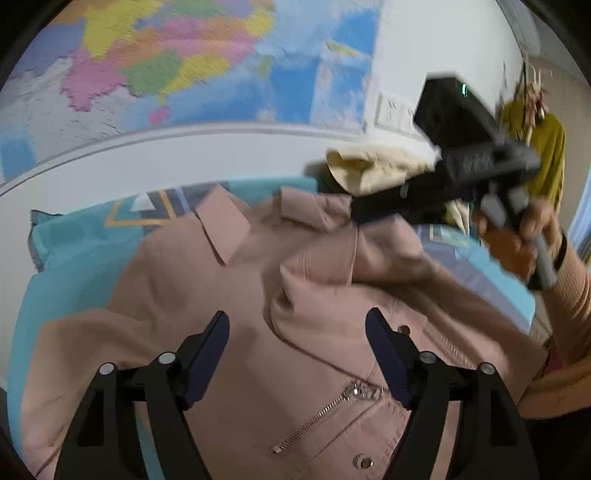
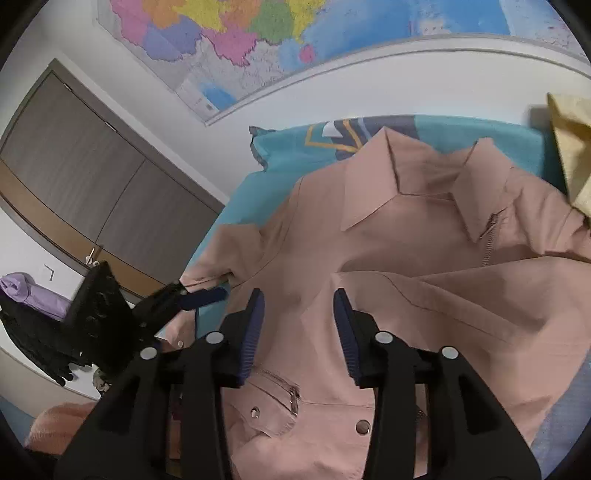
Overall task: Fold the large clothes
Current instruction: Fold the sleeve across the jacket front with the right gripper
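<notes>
A dusty-pink jacket [image 1: 229, 280] with a collar, zips and snap buttons lies front-up on a teal bedspread [image 1: 74, 258]; it also shows in the right wrist view [image 2: 406, 258]. My left gripper [image 1: 297, 325] is open and empty, hovering over the jacket's chest. My right gripper [image 2: 299, 306] is open and empty over the jacket's middle; it shows blurred in the left wrist view at upper right, near the jacket's right shoulder. My left gripper also shows at the left of the right wrist view, by the jacket's sleeve [image 2: 221, 254].
A cream garment [image 1: 373, 166] lies at the head of the bed beyond the collar. A wall map [image 2: 295, 33] hangs behind. A wardrobe [image 2: 92, 177] stands to the left. A mustard garment [image 1: 546, 155] hangs at right.
</notes>
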The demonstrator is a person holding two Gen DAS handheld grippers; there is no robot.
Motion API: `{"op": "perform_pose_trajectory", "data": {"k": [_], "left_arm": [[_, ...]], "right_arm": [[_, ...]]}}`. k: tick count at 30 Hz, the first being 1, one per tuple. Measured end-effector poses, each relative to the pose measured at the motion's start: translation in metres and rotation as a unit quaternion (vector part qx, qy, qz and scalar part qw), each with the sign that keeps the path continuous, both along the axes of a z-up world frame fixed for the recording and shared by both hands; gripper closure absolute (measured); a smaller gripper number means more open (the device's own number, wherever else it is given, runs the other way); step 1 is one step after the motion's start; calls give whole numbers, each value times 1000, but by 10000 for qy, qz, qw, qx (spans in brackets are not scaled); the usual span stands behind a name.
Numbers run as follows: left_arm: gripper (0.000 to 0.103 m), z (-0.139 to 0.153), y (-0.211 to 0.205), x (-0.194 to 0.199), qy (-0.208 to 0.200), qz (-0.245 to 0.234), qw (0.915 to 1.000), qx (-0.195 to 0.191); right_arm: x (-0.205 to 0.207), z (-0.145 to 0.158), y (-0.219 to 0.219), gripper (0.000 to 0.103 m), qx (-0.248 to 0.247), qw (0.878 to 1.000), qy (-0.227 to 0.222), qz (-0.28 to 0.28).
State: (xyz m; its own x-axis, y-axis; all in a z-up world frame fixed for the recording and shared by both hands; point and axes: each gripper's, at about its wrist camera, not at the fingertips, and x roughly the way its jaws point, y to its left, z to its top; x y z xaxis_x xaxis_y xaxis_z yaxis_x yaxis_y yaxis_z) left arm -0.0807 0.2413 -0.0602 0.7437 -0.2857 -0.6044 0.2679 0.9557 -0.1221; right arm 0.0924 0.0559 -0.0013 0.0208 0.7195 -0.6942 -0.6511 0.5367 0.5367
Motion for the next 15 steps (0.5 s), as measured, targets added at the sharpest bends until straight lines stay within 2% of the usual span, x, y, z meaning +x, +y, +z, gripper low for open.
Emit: {"op": "perform_pose_trajectory", "data": {"k": [2,4,7,10,12,13,14,15], "left_arm": [[27,-11,-7,8,264,-69,9996,114],[27,-28,-13,24,730,-79,9972,163],[27,-50,-19,46,1321,-142,9911,-1],[28,-62,-24,60,1590,-232,9868,-220],[55,-61,-28,64,1507,-337,9877,-263],[80,-61,-29,67,1548,-363,9869,-282],[100,-61,-29,69,1562,-291,9870,-236],[101,-59,-28,72,1563,-334,9870,-195]], "right_arm": [[0,11,-23,48,38,9991,-360,-234],[5,17,-58,34,18,9952,-670,-714],[18,7,-105,29,-221,9868,-825,-1376],[34,-25,-141,27,-496,9801,-515,-1849],[44,-51,-152,27,-680,9778,-246,-1965],[49,-66,-155,28,-778,9763,-126,-2014],[52,-77,-156,29,-715,9775,51,-1986],[55,-87,-157,39,-519,9800,262,-1904]]}}
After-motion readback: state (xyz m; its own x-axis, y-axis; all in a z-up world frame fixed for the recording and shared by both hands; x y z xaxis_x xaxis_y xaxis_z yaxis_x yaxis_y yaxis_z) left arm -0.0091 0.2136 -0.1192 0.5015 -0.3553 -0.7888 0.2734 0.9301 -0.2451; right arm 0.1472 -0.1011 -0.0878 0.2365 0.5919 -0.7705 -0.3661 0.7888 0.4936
